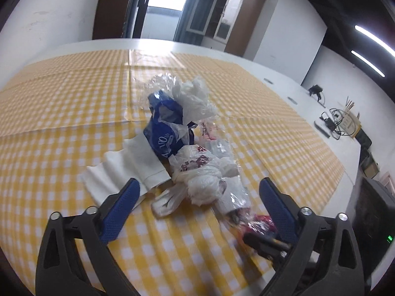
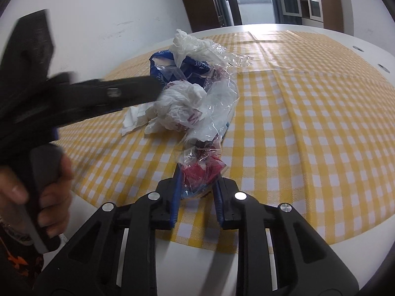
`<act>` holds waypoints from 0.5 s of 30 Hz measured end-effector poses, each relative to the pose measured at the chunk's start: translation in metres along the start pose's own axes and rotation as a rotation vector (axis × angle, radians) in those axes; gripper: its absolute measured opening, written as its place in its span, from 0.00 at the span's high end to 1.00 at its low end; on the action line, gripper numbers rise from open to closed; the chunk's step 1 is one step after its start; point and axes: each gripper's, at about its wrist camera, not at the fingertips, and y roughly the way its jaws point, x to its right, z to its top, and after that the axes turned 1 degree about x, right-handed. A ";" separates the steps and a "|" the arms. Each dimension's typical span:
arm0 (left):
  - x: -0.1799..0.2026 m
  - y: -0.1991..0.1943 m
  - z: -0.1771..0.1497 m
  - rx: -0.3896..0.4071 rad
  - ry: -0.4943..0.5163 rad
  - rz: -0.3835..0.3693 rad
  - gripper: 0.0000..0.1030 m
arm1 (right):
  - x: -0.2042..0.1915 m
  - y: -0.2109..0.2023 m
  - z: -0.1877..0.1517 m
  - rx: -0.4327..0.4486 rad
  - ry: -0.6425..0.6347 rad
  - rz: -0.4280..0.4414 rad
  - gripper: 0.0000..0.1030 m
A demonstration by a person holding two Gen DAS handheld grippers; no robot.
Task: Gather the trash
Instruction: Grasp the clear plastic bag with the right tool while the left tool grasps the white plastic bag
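Note:
A heap of trash lies on the yellow checked tablecloth (image 1: 61, 113): a blue wrapper (image 1: 163, 128), crumpled white plastic bags (image 1: 202, 170), clear film (image 1: 160, 81), a white napkin (image 1: 123, 170) and a red wrapper in clear film (image 1: 259, 224). My left gripper (image 1: 200, 197) is open, its blue pads either side of the near end of the heap. My right gripper (image 2: 196, 185) is shut on the red wrapper (image 2: 200, 172) at the near end of the heap (image 2: 187, 98). The left gripper's body (image 2: 98, 96) reaches in from the left in the right wrist view.
The table's white edge (image 2: 187, 254) lies just below my right gripper. Cables and small devices (image 1: 333, 123) sit on the white table to the far right. A doorway and cabinets (image 1: 222, 17) stand behind the table.

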 end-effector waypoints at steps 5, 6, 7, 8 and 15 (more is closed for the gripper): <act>0.000 0.025 0.000 -0.057 -0.015 0.004 0.53 | 0.006 -0.013 -0.008 0.024 0.007 -0.009 0.84; 0.001 0.026 -0.001 -0.060 -0.014 0.008 0.55 | 0.008 -0.016 -0.009 0.032 0.012 -0.010 0.84; 0.001 0.027 0.001 -0.059 -0.017 0.007 0.55 | 0.009 -0.020 -0.011 0.040 0.020 -0.009 0.85; 0.000 0.025 0.000 -0.054 -0.025 0.005 0.56 | 0.010 -0.024 -0.013 0.046 0.025 -0.007 0.85; -0.010 -0.005 -0.013 0.018 -0.112 -0.089 0.56 | 0.013 -0.053 -0.025 0.100 0.038 -0.014 0.89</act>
